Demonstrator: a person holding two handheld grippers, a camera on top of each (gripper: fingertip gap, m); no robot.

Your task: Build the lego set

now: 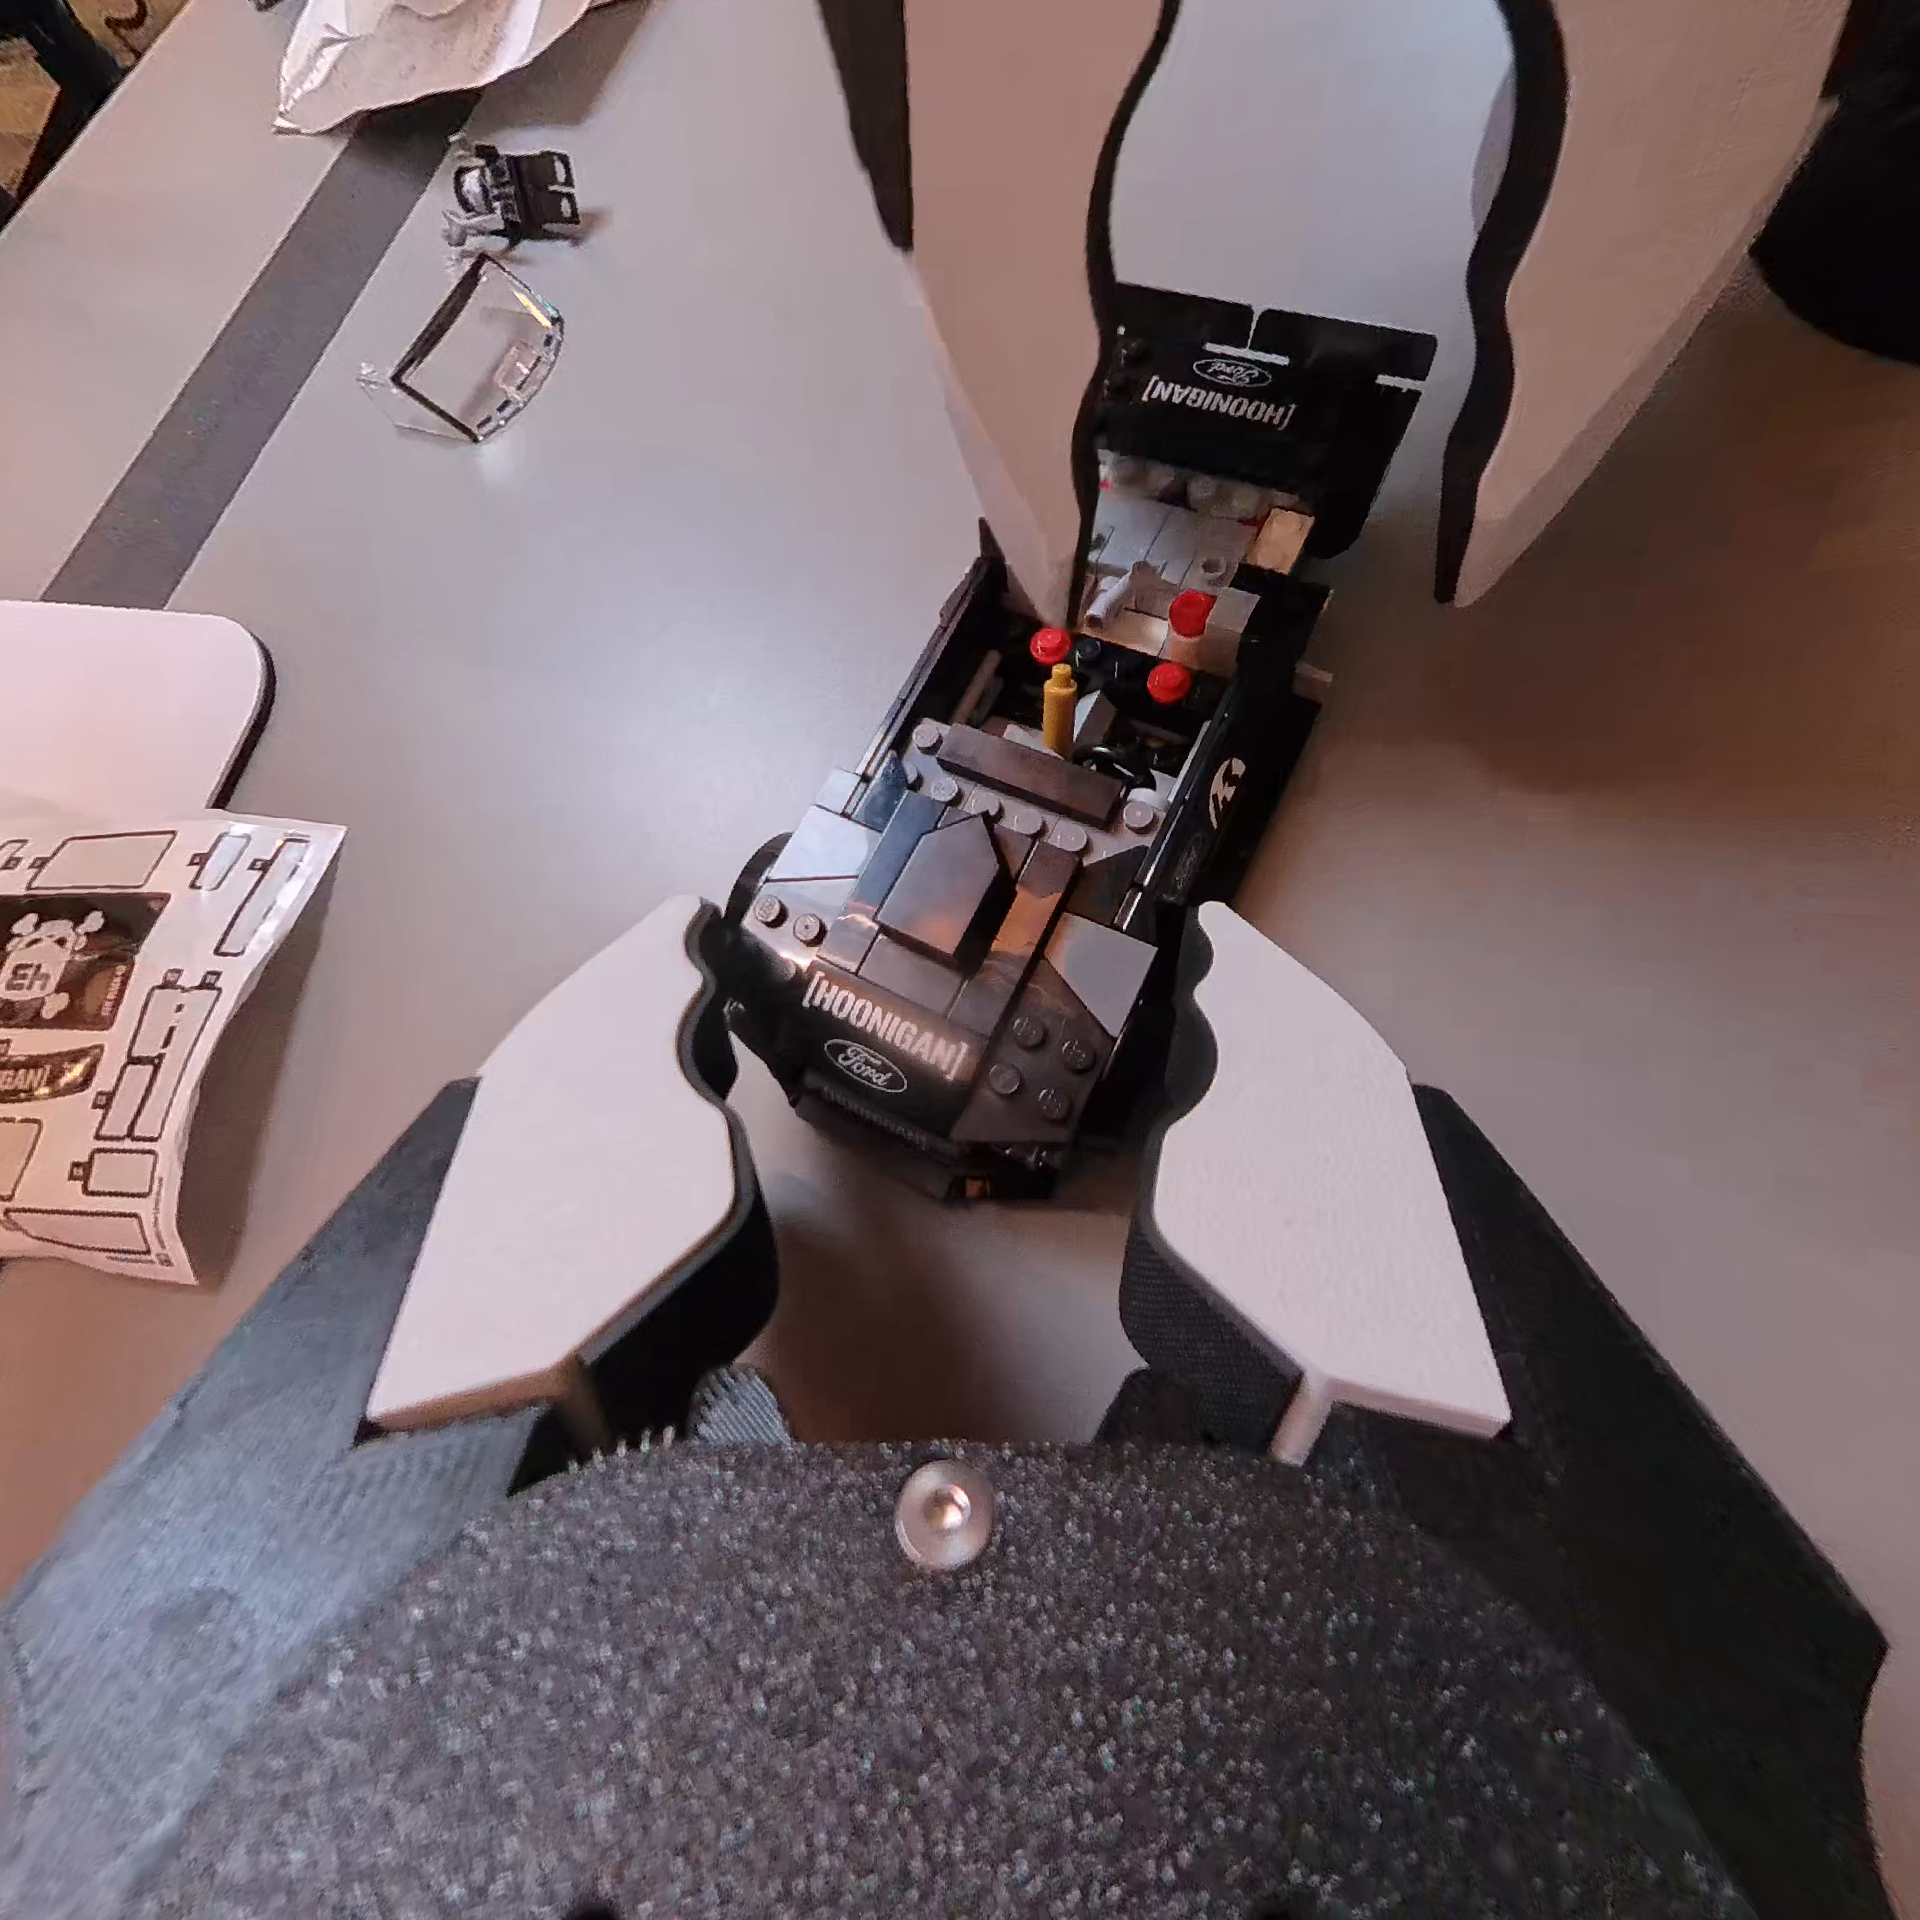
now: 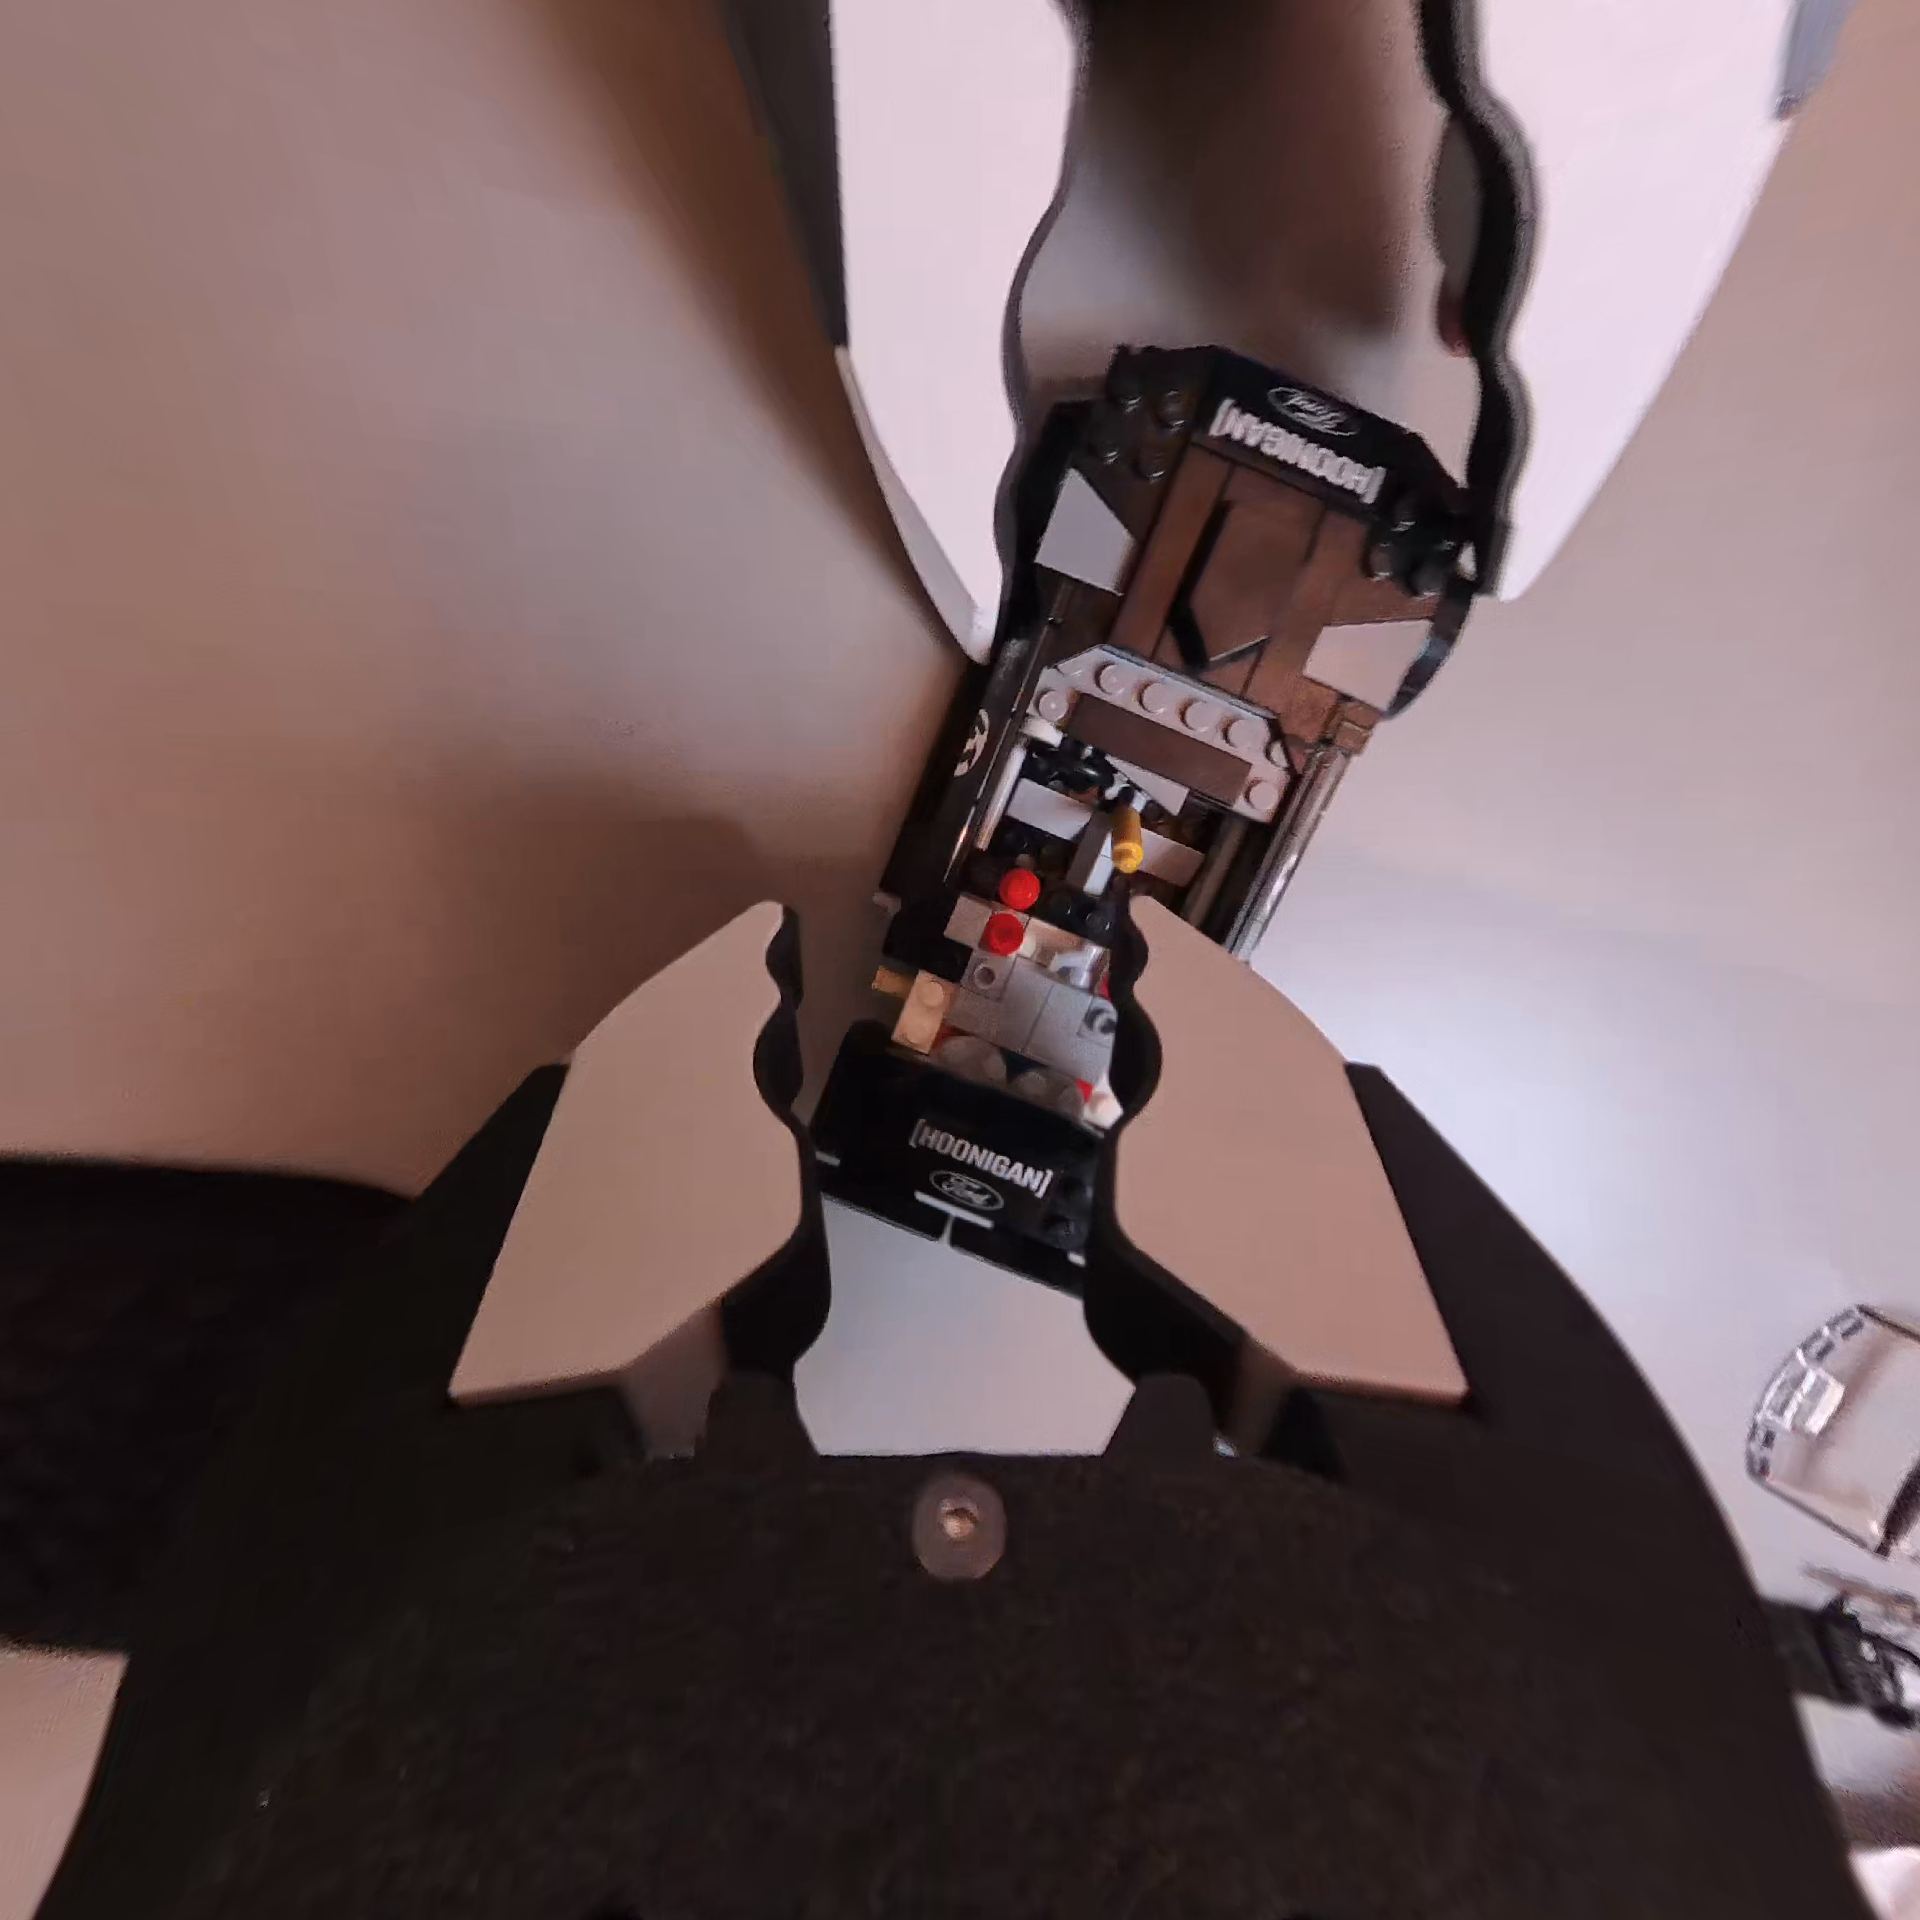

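Observation:
A black lego car (image 1: 997,935) with no roof stands on the grey table (image 1: 623,623). Red studs, a yellow lever (image 1: 1058,707) and grey tiles show inside it. My left gripper (image 1: 951,930) is shut on the car's front, one pad on each side. My right gripper (image 2: 961,914) is open and straddles the car's rear (image 2: 966,1164). Its right finger (image 2: 1195,1039) lies against the car, and its left finger (image 2: 675,1091) stands a little apart. The right gripper also shows at the top of the left wrist view (image 1: 1252,592).
A clear windscreen piece (image 1: 478,353) and a small black-and-grey sub-assembly (image 1: 514,192) lie at the far left of the table. A sticker sheet (image 1: 135,1029) and a white rounded board (image 1: 114,707) lie at the left edge. A crumpled white bag (image 1: 416,52) is behind them. The tips of one gripper are about 7 cm away from the tips of the other.

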